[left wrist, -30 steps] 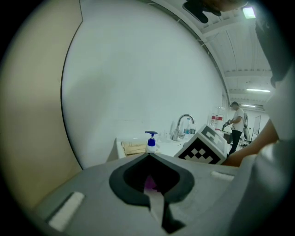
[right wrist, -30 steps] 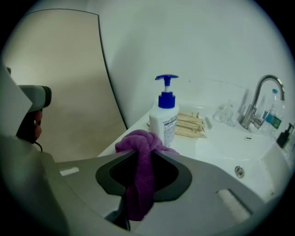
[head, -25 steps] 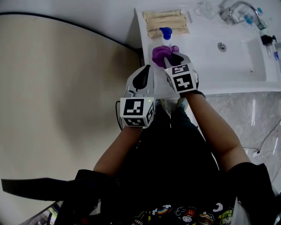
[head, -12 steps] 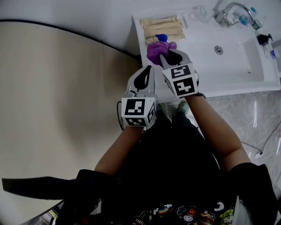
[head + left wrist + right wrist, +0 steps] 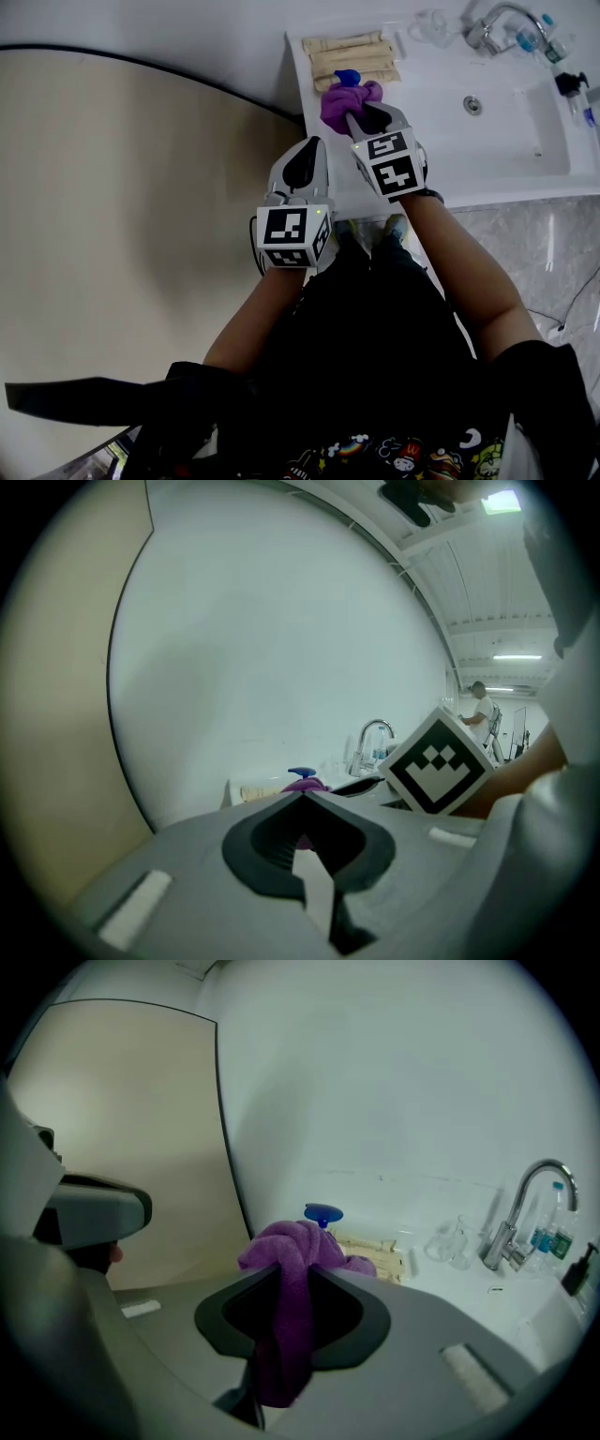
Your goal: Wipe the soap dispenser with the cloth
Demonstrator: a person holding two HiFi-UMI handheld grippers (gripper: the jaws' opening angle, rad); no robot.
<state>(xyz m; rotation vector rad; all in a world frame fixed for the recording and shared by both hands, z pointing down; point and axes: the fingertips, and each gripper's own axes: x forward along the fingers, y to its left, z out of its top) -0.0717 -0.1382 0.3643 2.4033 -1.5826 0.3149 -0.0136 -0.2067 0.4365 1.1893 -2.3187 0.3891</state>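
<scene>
Right gripper (image 5: 362, 114) clamped on purple cloth (image 5: 345, 101); wad bunches past tips. Cloth appears pressed on dispenser (image 5: 348, 79): only blue pump head shows, body hidden behind wad. Dispenser stands at left end of desk (image 5: 441, 89), just before beige mat (image 5: 352, 52), left of basin. Left gripper (image 5: 309, 155) closed, empty, just beside right one, off bottle.

Likely mid-wipe. Advice:
- Light pressure.
- Stroke down sides.
- Avoid pushing pump head, may squirt.
- Bottle unbraced, may tip; left gripper could steady base.
</scene>
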